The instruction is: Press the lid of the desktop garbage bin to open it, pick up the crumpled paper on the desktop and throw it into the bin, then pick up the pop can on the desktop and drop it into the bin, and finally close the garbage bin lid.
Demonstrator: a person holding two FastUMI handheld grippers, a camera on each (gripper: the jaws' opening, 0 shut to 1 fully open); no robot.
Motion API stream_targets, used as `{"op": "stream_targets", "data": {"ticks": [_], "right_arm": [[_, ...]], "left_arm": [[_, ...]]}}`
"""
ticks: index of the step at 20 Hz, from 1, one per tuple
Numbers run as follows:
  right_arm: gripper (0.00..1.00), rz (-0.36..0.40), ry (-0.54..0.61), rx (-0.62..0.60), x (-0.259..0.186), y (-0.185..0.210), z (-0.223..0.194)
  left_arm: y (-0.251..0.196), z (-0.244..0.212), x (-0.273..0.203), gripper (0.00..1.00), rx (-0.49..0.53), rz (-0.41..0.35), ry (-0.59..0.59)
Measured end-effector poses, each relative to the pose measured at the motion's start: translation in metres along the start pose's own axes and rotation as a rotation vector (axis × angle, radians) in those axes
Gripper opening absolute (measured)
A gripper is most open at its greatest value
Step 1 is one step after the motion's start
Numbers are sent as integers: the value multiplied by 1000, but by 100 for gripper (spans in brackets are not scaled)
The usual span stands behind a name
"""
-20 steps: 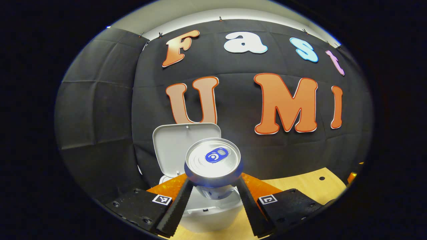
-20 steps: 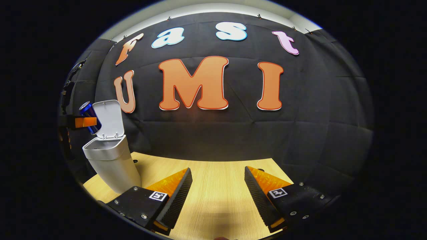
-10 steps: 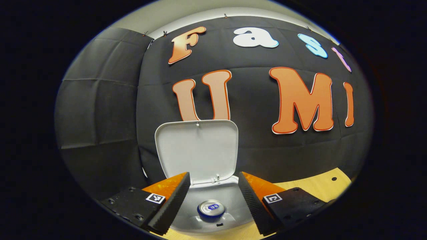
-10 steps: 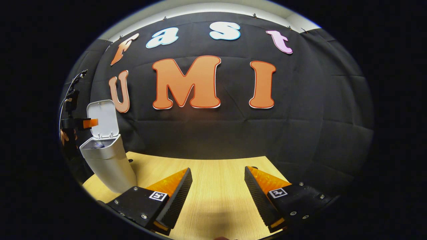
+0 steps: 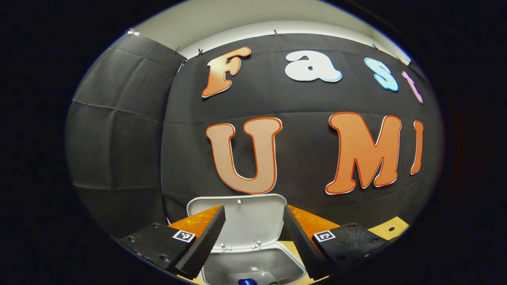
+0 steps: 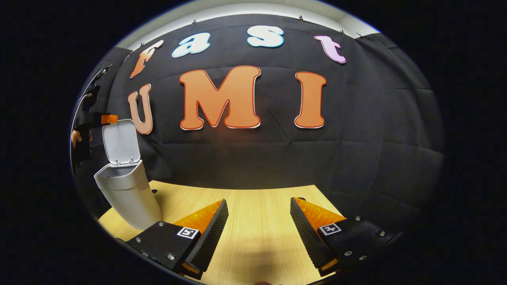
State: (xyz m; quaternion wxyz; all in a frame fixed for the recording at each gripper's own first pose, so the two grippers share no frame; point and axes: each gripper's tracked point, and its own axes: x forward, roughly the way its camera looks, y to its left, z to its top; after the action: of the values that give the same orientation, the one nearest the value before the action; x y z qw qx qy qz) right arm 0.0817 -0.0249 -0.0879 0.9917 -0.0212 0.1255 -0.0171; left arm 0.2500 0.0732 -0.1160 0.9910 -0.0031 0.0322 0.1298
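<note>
A wooden desktop (image 6: pixel 253 213) runs beneath the right gripper (image 6: pixel 259 225), its fingers spread wide on nothing. At the far left stands the grey garbage bin (image 6: pixel 128 196), its lid (image 6: pixel 120 142) upright. The left gripper (image 5: pixel 253 237) hangs wide apart and empty above the bin's mouth, where a sliver of the blue pop can (image 5: pixel 246 282) lies cut off; no lettering on it is legible.

Inside the open white plastic bin (image 5: pixel 253 265), the blue pop can (image 5: pixel 245 282) is cut off by the bottom edge. A green scrap (image 5: pixel 273 282) beside it is too small to identify.
</note>
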Motion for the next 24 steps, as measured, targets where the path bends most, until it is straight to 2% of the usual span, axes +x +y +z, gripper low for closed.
{"op": "stream_targets", "data": {"ticks": [7, 14, 20, 24], "right_arm": [[95, 7, 2, 4, -1, 0, 2], [94, 9, 2, 0, -3, -3, 2], [94, 13, 12, -3, -6, -6, 2], [94, 17, 9, -4, -6, -6, 2]], "left_arm": [[15, 51, 21, 92, -43, 15, -80], [32, 71, 63, 92, -58, 43, -26], [38, 34, 94, 91, 1, 50, 109], [38, 12, 105, 91, 4, 49, 173]]}}
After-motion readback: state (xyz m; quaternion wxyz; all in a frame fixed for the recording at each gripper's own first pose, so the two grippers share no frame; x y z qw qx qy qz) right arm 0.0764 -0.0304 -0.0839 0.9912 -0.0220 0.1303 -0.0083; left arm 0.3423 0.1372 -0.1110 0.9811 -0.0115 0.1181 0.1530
